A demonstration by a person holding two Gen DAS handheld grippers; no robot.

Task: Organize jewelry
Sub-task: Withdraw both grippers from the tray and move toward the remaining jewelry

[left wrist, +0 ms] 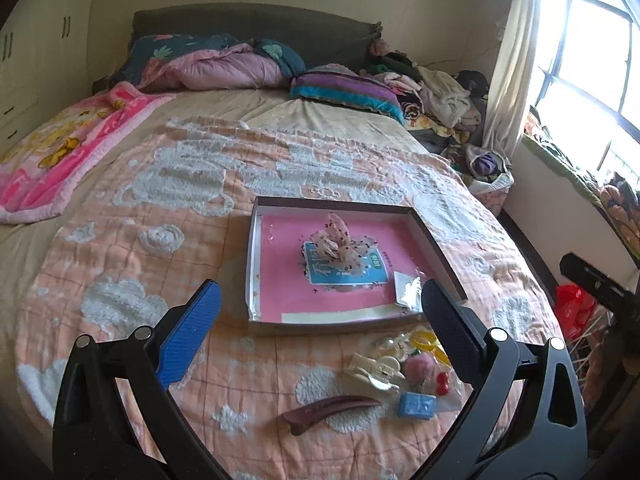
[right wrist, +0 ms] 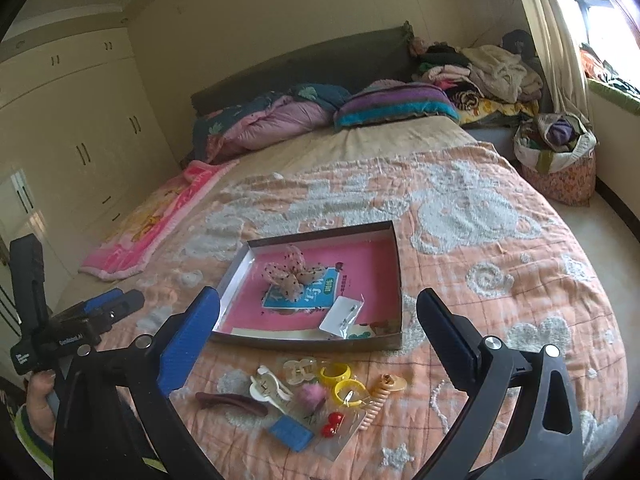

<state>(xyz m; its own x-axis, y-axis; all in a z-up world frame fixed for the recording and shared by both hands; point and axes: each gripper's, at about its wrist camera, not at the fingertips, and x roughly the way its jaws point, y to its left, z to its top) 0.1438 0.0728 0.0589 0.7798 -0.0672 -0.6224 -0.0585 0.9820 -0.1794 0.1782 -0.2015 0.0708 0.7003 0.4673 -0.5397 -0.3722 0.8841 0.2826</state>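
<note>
Both grippers' fingers wide, empty | clips [right wrist: 304,396] lower centre, before box [right wrist: 394,280] | pinch one clip, avoid neighbours

You are in a bedroom with cream walls [right wrist: 280,12]. A dark headboard [left wrist: 256,24] stands behind the bed [left wrist: 248,112], which has an orange quilt [right wrist: 460,216]. White wardrobes [right wrist: 72,120] fill one side. Strong daylight enters the window [left wrist: 588,56] beside a pale curtain [left wrist: 516,60].
</note>
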